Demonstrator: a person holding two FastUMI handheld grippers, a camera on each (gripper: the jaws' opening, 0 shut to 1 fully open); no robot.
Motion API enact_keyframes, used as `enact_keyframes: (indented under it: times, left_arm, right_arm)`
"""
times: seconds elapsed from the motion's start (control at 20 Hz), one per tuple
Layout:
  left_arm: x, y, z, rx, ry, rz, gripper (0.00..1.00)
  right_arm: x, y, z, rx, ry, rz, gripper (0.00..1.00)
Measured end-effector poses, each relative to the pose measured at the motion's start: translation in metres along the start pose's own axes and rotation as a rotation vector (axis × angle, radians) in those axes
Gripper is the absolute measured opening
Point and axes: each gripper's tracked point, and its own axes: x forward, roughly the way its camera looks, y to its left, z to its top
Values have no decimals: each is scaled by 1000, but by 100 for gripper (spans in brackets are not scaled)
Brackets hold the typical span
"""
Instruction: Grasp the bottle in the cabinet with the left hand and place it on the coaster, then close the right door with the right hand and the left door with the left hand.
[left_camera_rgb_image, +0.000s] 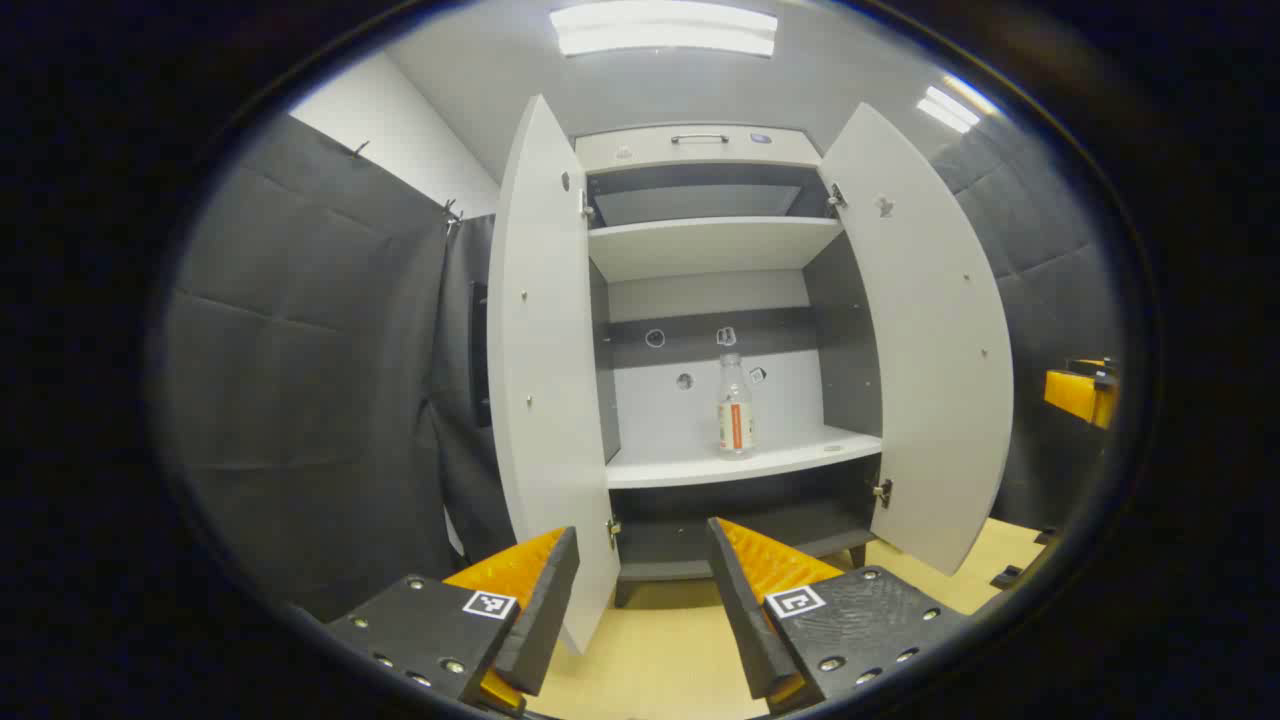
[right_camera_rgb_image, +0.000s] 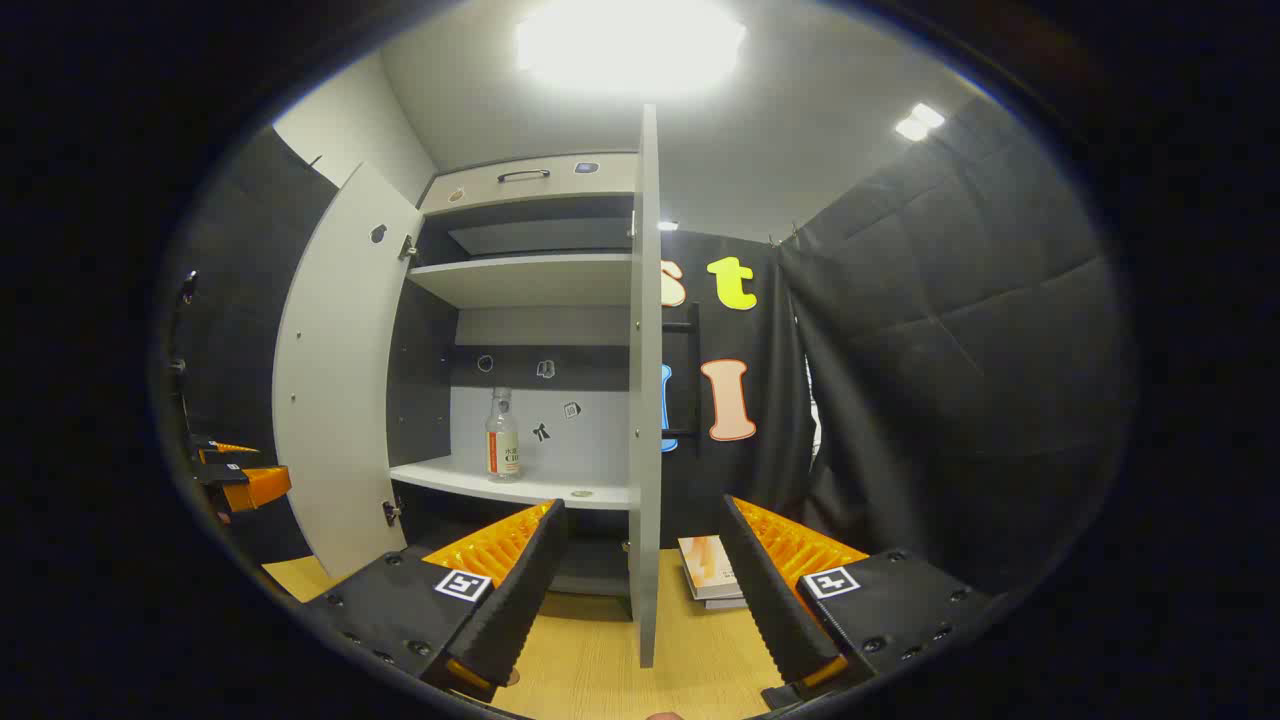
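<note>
The left gripper (left_camera_rgb_image: 640, 600) is held level in front of the cabinet (left_camera_rgb_image: 715, 330), its fingers spread wide with nothing between them. It points straight into the open cabinet, and through the gap between the fingers the wooden table (left_camera_rgb_image: 680, 650) and the cabinet's dark lower bay show. The bottle (left_camera_rgb_image: 735, 405) stands upright on the white middle shelf (left_camera_rgb_image: 740, 462), well beyond the fingertips and a little right of their midline. It is clear, with a label around its lower half. The left door (left_camera_rgb_image: 545, 380) swings out toward the camera, its lower edge just beside the left finger. The right door (left_camera_rgb_image: 925, 340) is also wide open. At the far right edge of the left gripper view a part of the other gripper shows, well apart from the cabinet.

The right gripper (right_camera_rgb_image: 640, 580) is likewise level, fingers spread and holding nothing. It faces the outer edge of the right door (right_camera_rgb_image: 648, 400), which stands edge-on between the two fingers without touching either. In the right gripper view the bottle (right_camera_rgb_image: 502, 440) stands on the shelf (right_camera_rgb_image: 500, 485) to the left of that door edge. The left door (right_camera_rgb_image: 340, 380) hangs open farther left. A small stack of books (right_camera_rgb_image: 712, 570) lies on the table (right_camera_rgb_image: 600, 660) just beyond the door, between the fingers.
</note>
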Motion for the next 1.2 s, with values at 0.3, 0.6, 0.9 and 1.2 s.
enact_keyframes:
  times: [0.3, 0.6, 0.9, 1.2]
  left_arm:
    - [-8, 7, 2, -6, -7, 14, 76]
    - [-14, -3, -1, 2, -1, 3, 76]
    - [-16, -20, 0, -1, 4, 4, 76]
    - [-8, -60, 10, 8, -1, 4, 76]
  right_arm:
    - [-7, 1, 4, -11, -9, 4, 92]
    - [-13, -2, -2, 1, 7, 1, 92]
    - [-14, -13, -2, -8, 8, 14, 97]
    - [-8, -42, -6, -35, 6, 45, 92]
